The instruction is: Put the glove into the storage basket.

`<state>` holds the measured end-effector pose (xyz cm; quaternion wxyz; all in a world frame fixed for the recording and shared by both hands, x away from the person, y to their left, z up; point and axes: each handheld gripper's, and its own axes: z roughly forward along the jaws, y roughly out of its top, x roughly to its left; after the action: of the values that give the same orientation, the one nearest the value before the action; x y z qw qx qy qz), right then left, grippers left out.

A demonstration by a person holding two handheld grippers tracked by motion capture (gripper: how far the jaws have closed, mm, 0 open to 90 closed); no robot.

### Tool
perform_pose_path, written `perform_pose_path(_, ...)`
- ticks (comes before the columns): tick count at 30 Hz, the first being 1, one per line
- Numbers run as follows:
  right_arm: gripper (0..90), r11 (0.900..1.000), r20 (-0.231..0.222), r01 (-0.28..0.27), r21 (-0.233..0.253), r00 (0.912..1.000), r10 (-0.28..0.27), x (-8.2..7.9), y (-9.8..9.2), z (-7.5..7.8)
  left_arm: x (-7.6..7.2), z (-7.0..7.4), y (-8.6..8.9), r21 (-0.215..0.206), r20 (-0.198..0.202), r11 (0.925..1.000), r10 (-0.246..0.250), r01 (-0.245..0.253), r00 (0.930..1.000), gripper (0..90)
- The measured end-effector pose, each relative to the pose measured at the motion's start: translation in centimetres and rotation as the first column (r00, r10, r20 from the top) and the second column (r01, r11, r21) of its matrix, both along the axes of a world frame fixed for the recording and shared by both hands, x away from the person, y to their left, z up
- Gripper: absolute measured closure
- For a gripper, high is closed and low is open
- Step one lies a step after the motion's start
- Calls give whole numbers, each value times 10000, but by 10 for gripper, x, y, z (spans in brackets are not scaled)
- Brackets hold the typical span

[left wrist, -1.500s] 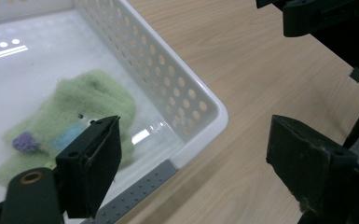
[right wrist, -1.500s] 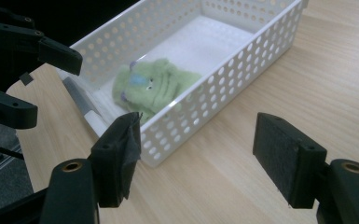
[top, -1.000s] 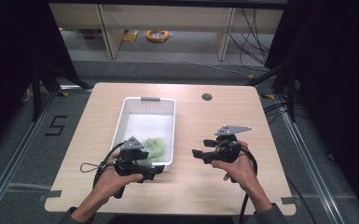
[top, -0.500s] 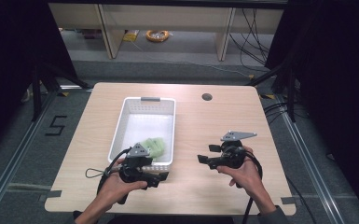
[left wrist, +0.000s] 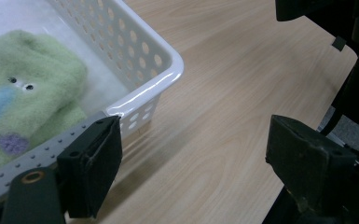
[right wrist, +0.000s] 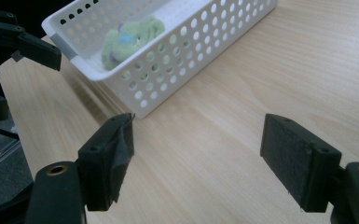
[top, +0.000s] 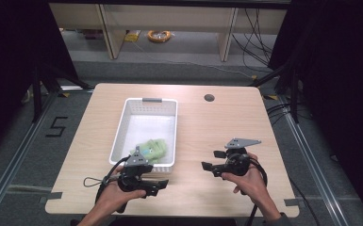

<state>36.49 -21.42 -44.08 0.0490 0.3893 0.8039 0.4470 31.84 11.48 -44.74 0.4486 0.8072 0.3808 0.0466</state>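
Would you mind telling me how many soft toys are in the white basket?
1: a green plush toy lies at the basket's near end; nothing else shows inside.

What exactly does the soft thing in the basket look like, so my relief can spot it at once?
Start at the wooden table and find the white perforated basket left of its middle. At the basket's near end, closest to the person, lies a fuzzy pale green plush toy. It is the basket's sole content, marked by a blue patch, a purple spot and two small dark eyes.
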Motion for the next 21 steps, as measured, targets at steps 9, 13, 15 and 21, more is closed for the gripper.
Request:
perform_pose_path(9, 262, 9999, -104, -120, 27, 9999, 121, -7, -4, -6, -8, -8, -2, 345, 1, 9991, -255, 255, 9997, 180)
perform_pose_path(13, 259, 9999, -242, -147, 50, 9996, 148, -12, -4, -8, -12, -11, -4, 143, -8, 9996, -241, 241, 9997, 182)
perform_pose_path(15, 257, 9998, -79, -201, -40, 9998, 201, -14, -7, -9, -15, -12, -4, 162, 26, 9996, -221, 221, 9998, 182)
perform_pose_path(21, 239, 9997, -99, -180, 148, 9998, 181, -22, -9, -15, -21, -19, -7, 318, 81, 9982, -516, 513, 9986, 181)
